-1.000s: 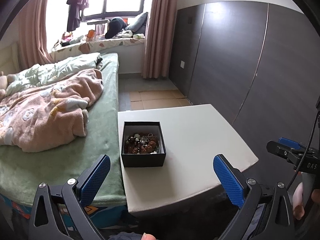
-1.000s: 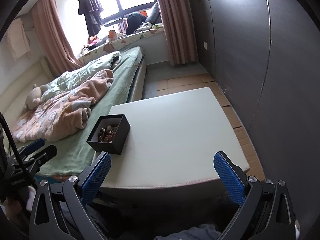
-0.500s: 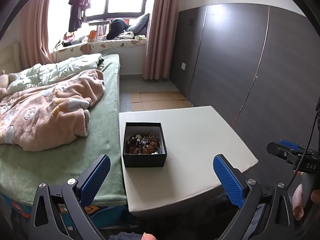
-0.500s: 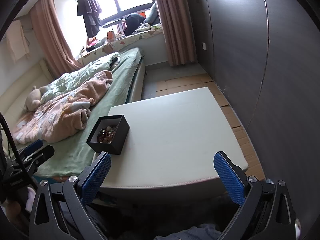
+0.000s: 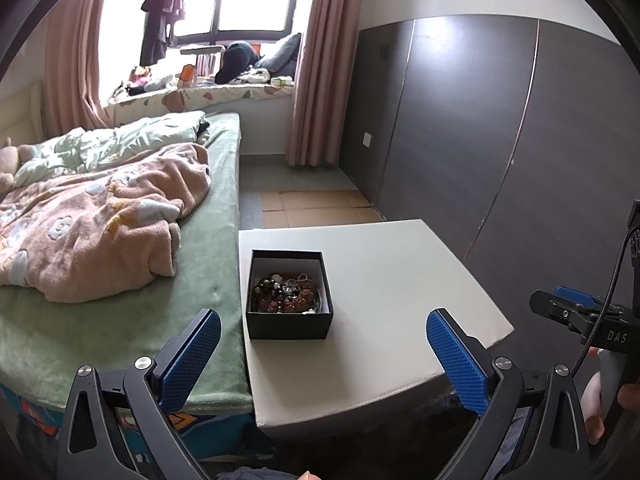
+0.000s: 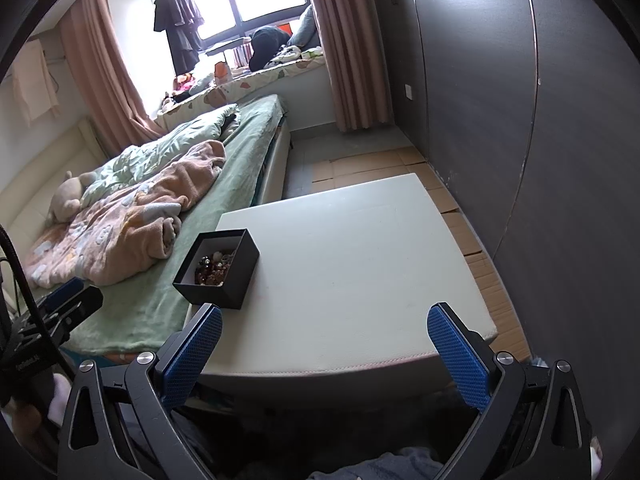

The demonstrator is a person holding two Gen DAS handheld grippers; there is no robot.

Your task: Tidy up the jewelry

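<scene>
A small open black box stands on the white table near its left edge. It holds a heap of jewelry: brown and dark beads and silver pieces. The box also shows in the right wrist view, with the jewelry inside. My left gripper is open and empty, held back from the table's near edge, just in front of the box. My right gripper is open and empty, held before the table's near edge, to the right of the box.
A bed with a green sheet and a pink blanket adjoins the table's left side. A dark panelled wall runs along the right. Cardboard sheets lie on the floor by the wall. A cluttered window seat lies beyond.
Both grippers have drifted slightly; the views shift a little and the box sits marginally closer in the right wrist view. Both stay open and empty.
</scene>
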